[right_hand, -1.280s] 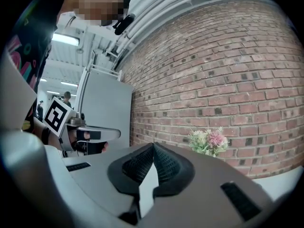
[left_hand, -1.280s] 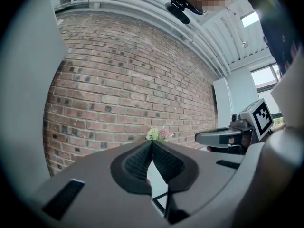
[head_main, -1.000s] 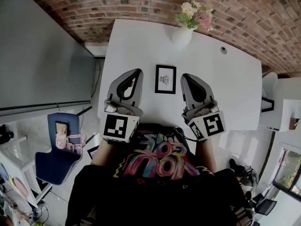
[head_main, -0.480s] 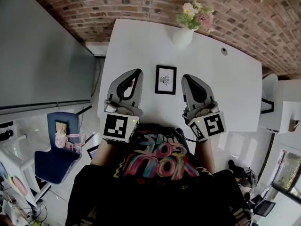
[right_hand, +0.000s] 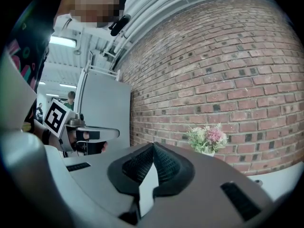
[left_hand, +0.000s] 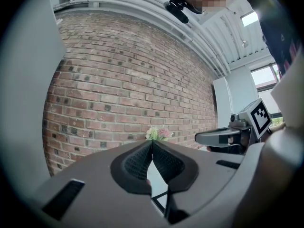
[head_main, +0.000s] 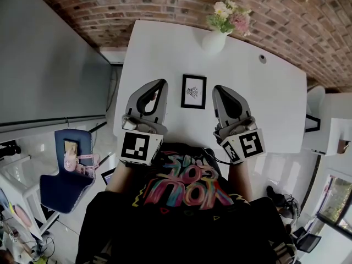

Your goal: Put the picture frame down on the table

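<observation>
Picture frame point(head_main: 193, 92) on worktop point(head_main: 165, 48), between left tongs point(head_main: 160, 86) and right tongs point(head_main: 218, 91); both closed, empty; open wide before touching frame edges.

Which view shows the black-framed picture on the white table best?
The head view: the whole black-framed picture shows there on the white table. The left gripper view catches only one corner below its jaws; the right gripper view shows none of it.

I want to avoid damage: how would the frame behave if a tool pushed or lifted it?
The frame looks stiff and thin, so it would probably slide on the table rather than bend. Lying flat, it seems hard to grip by an edge. Its front may be glass, thus fragile.
</observation>
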Action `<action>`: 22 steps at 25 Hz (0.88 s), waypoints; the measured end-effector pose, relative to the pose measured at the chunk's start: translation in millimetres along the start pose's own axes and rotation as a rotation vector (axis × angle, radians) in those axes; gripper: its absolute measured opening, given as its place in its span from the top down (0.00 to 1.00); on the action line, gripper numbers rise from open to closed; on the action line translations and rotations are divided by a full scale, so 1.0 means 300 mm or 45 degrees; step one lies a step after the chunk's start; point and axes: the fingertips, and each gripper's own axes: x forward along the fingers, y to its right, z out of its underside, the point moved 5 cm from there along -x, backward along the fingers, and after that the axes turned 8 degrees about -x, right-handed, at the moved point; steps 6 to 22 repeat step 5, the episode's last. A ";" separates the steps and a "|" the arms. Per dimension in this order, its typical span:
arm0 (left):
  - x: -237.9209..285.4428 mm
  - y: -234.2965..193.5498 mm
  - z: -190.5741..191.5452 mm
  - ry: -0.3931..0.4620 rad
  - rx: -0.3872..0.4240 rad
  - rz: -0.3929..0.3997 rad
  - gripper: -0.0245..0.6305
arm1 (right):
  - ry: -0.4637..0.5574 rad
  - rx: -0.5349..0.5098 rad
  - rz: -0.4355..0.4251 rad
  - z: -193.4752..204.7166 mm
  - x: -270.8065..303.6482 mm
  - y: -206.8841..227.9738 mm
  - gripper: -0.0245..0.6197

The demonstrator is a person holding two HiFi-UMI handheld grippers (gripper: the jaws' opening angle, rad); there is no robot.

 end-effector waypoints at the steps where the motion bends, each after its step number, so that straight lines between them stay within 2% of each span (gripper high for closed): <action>1: 0.000 0.000 0.000 0.001 0.000 0.000 0.93 | 0.000 0.000 -0.002 0.001 0.000 0.000 0.93; 22: 0.000 0.001 -0.002 0.003 0.006 0.004 0.93 | 0.000 0.004 -0.006 0.002 0.001 -0.001 0.93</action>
